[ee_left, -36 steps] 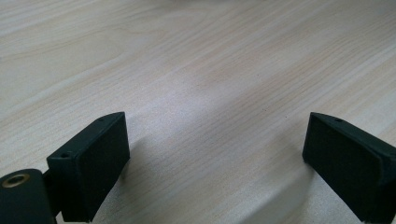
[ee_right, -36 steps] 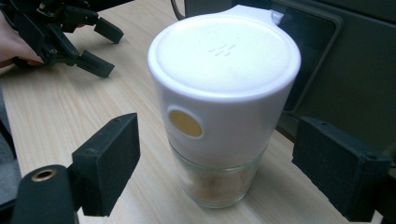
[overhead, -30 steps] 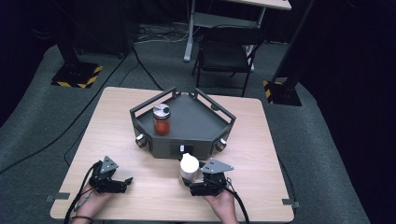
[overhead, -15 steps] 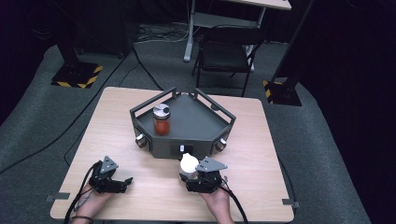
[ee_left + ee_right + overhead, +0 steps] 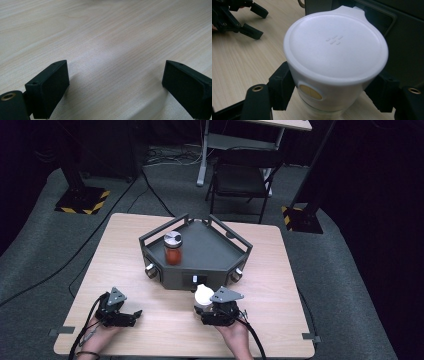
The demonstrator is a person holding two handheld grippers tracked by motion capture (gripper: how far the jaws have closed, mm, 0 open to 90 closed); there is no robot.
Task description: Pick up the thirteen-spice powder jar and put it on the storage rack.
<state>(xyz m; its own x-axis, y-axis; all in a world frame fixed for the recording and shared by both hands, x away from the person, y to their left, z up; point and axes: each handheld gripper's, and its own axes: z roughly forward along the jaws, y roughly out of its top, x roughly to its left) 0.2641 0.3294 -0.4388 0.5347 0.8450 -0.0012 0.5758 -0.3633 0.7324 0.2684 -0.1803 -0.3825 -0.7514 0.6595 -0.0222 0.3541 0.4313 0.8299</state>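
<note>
White container [image 5: 335, 57] with raised dot pattern on lid; red-filled jar [image 5: 173, 248], silver lid; dark grey tray [image 5: 220, 251]; pale wood-grain table [image 5: 120, 255]; black hand-held gripper [image 5: 216, 312].

The left black two-jaw gripper [image 5: 118, 312] lay low over the desk at the near left corner, held in the person's left hand [image 5: 98, 334], its jaws spread wide with nothing between them. The right black two-jaw gripper [image 5: 214, 309] sat near the middle of the near edge, gripped from behind by the right hand [image 5: 234, 334], its grey three-cornered plate on top. Its jaws pressed against both sides of a white lidded cup [image 5: 335, 65].
</note>
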